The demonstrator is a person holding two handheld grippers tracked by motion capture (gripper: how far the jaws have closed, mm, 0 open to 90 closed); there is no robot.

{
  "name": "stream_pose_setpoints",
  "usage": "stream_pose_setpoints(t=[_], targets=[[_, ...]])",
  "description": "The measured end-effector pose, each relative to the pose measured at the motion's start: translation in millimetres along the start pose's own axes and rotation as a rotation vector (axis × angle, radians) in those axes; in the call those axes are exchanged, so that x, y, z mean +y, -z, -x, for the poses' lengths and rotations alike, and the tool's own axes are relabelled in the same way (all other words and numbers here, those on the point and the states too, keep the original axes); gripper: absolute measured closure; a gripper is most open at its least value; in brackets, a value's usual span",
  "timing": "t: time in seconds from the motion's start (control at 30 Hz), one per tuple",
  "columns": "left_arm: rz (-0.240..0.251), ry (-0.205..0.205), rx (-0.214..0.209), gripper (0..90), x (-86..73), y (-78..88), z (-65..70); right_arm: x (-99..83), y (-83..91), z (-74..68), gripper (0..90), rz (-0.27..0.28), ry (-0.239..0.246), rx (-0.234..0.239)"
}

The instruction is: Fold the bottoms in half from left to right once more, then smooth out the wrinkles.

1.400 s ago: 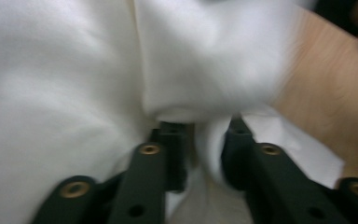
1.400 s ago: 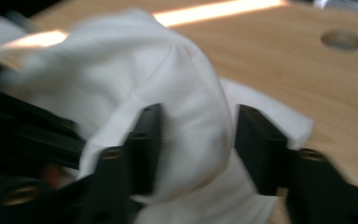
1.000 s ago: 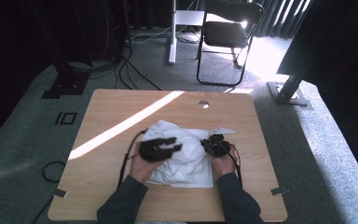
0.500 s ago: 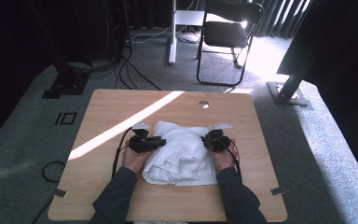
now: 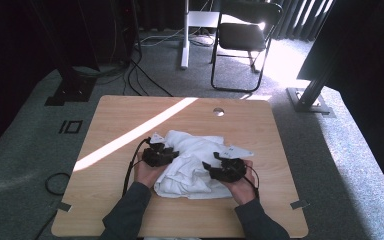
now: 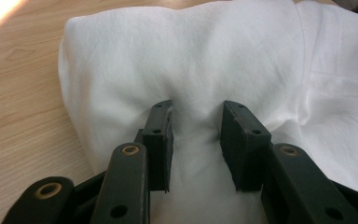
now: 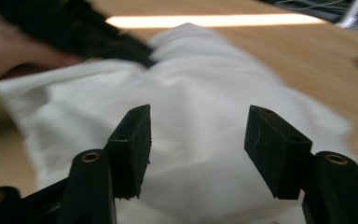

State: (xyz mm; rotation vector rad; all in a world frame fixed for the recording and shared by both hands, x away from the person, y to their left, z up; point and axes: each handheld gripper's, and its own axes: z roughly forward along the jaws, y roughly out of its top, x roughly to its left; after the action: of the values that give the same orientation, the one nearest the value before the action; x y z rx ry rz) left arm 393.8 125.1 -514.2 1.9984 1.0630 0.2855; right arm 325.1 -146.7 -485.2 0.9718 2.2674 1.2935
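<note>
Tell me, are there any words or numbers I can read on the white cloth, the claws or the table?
None can be read.
White cloth: plain, no print showing.
Table: bare wood, no label.
Left claw and right claw: black, with no marks.
Small white tag by the cloth: too small to tell whether it carries writing.

Cloth (image 5: 195,162) on table (image 5: 130,120), between tools

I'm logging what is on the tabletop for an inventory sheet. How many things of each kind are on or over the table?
White cloth: 1
Black hand-held gripper: 2, the left hand-held gripper and the right hand-held gripper
Total: 3
</note>
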Motion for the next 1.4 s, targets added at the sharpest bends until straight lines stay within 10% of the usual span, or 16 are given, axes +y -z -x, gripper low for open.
stream_pose_setpoints(t=[0.13, 0.27, 0.37, 0.7, 0.83, 1.03, 1.2, 1.4], targets=[[0.003, 0.001, 0.006, 64.9, -0.1, 0.3, 0.7, -12.5, -19.2, -15.3, 39.1, -0.074, 0.032, 0.056], [0.004, -0.008, 0.015, 65.0, -0.2, 0.4, 1.6, -20.9, -29.9, -15.9, 75.8, -0.150, 0.055, 0.070], [0.007, -0.005, 0.017, 64.9, -0.3, 1.1, 0.5, -22.3, -14.7, -13.7, 87.0, -0.104, 0.041, 0.072], [0.014, -0.009, 0.004, 62.7, 1.4, 3.4, 5.2, -31.8, 29.9, 0.3, 87.2, -0.053, 0.016, 0.011], [0.036, -0.010, 0.016, 60.8, 4.1, 7.8, 7.0, -28.4, 32.3, -3.3, 57.7, -0.020, -0.004, -0.031], [0.064, 0.001, 0.007, 59.8, 7.8, 13.4, 6.9, -18.1, 4.4, -27.0, 42.9, -0.027, 0.068, 0.034], [0.084, -0.010, 0.000, 57.7, 9.8, 17.9, 8.8, -21.9, -13.0, -22.8, 82.6, -0.087, 0.045, 0.063], [0.089, -0.004, 0.003, 56.5, 10.5, 17.7, 8.8, -17.3, 26.9, -15.9, 84.2, 0.020, 0.083, 0.060]])
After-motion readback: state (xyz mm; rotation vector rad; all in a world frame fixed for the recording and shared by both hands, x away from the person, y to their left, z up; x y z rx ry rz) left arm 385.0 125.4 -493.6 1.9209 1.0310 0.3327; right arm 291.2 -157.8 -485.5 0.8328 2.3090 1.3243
